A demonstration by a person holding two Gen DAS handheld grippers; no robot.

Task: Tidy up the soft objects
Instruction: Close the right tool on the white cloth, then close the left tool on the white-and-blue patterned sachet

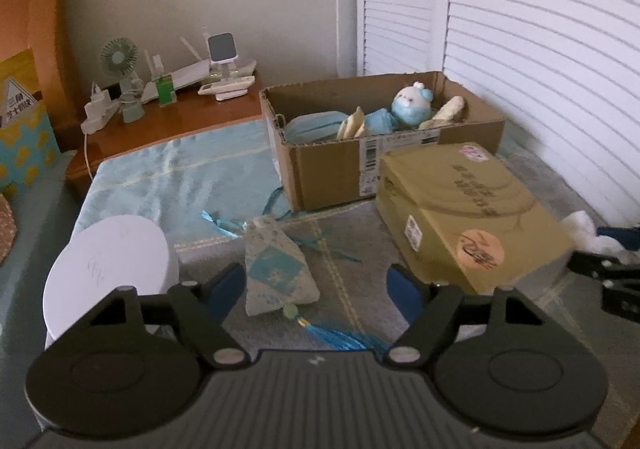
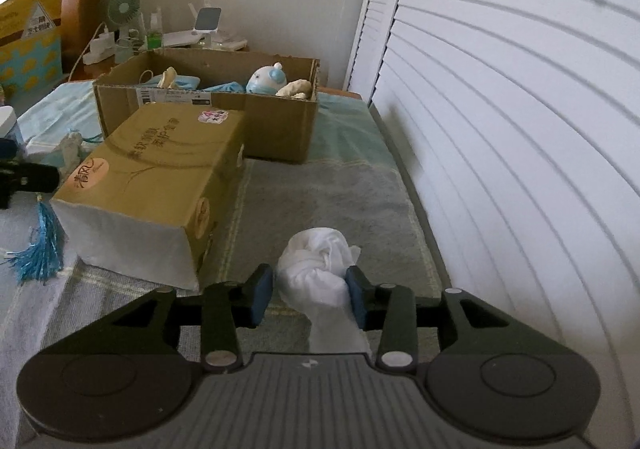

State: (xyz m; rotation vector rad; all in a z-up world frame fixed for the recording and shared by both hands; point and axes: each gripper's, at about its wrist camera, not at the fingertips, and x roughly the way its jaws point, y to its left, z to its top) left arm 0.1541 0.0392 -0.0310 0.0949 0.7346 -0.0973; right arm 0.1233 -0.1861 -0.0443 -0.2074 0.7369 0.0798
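Already partway through the tidying, I am looking across a bed laid with a pale blue and grey blanket [image 1: 168,177], working left to right. At far left a white round lid or tub [image 1: 108,265] is standing untouched; whether it belongs to the job I cannot tell. Beside it my left gripper [image 1: 316,289] is hanging with its jaws spread wide around a small patterned sachet [image 1: 276,273] with a blue tassel [image 1: 344,337], the pads standing clear of it, so that piece is still waiting on the blanket. Behind it the open cardboard box [image 1: 328,173] is already holding soft things: a blue plush toy [image 1: 410,109], a folded blue cloth and a few cream-coloured pieces, which I judge to be the sorted share. Next comes a closed tan tissue carton [image 2: 160,165], lying on its side just in front of the box; its contents are hidden. At right my right gripper [image 2: 310,293] is pinching a crumpled white cloth [image 2: 320,261] between its blue pads, near the shuttered doors. By my reckoning the cloth and the sachet are still needing to go into the box.
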